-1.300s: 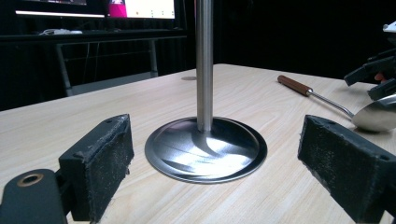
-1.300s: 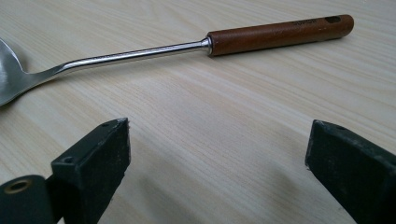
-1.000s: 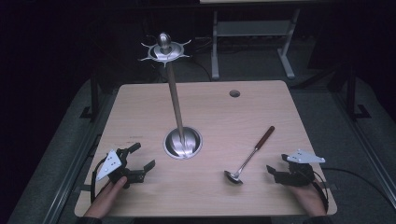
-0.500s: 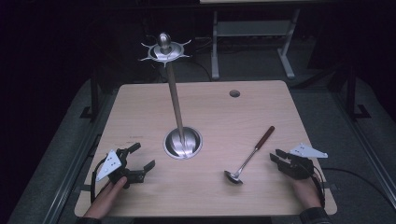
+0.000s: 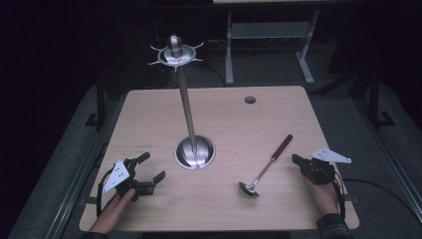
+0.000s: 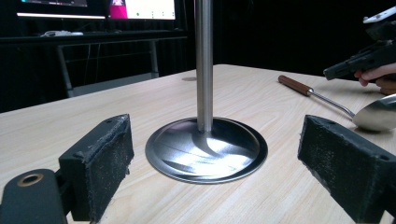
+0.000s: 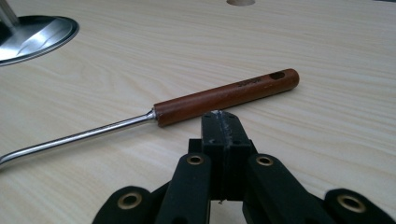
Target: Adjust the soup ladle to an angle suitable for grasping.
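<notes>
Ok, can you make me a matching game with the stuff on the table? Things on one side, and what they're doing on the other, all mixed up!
Things:
1. ladle
2. metal stand
3. left gripper
4. right gripper

States:
A. jaws shut, tip close to a brown wooden handle
B. stands upright near the middle of the table
C. jaws wide open, pointing at a round shiny base
D. lies flat on the table, bowl towards the person

Right pairs: 1-D, 2-B, 3-C, 4-A
</notes>
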A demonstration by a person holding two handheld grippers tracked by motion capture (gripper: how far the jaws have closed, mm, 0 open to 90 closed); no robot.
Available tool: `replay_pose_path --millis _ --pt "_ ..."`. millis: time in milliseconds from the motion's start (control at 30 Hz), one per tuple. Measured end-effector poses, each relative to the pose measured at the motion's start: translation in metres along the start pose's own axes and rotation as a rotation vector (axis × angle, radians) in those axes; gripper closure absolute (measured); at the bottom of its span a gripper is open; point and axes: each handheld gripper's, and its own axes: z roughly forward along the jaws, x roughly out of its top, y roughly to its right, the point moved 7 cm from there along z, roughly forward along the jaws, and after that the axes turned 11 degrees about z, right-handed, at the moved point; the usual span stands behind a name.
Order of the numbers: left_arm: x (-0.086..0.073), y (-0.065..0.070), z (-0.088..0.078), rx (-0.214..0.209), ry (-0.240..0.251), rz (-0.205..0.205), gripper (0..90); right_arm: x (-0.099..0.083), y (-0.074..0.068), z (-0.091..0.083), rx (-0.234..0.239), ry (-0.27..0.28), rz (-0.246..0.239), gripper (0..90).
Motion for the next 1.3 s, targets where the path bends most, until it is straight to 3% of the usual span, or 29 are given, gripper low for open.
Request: replay_pose_path --millis 200,500,667,733,833,1067,1100,1300 --pt "0.000 0.000 0.000 0.002 0.000 -0.004 9.7 0.006 0.004 0.010 -0.017 -0.009 -0.013 89.7" --pt "0.000 0.000 0.000 0.000 0.000 -0.003 9.7 0.016 0.012 0.026 -0.047 -0.013 0.007 89.7" --pt "0.000 0.000 0.000 0.001 -0.001 -0.002 9.7 0.020 0.015 0.038 -0.049 -0.056 0.011 89.7" --pt "0.000 0.000 0.000 0.001 -0.001 -0.002 9.7 0.022 0.016 0.040 -0.055 -0.046 0.010 89.7" --pt "0.000 0.000 0.000 0.000 0.001 -0.005 9.7 0.023 0.019 0.043 -0.062 -0.065 0.041 89.8" --pt "0.000 0.000 0.000 0.002 0.007 -0.011 9.7 0.027 0.017 0.055 -0.078 -0.090 0.034 89.7" --pt "0.000 0.000 0.000 0.001 0.009 -0.015 9.7 0.027 0.016 0.057 -0.083 -0.099 0.013 89.8" --pt "0.000 0.000 0.000 0.000 0.008 -0.014 9.7 0.026 0.011 0.060 -0.078 -0.115 -0.009 89.8"
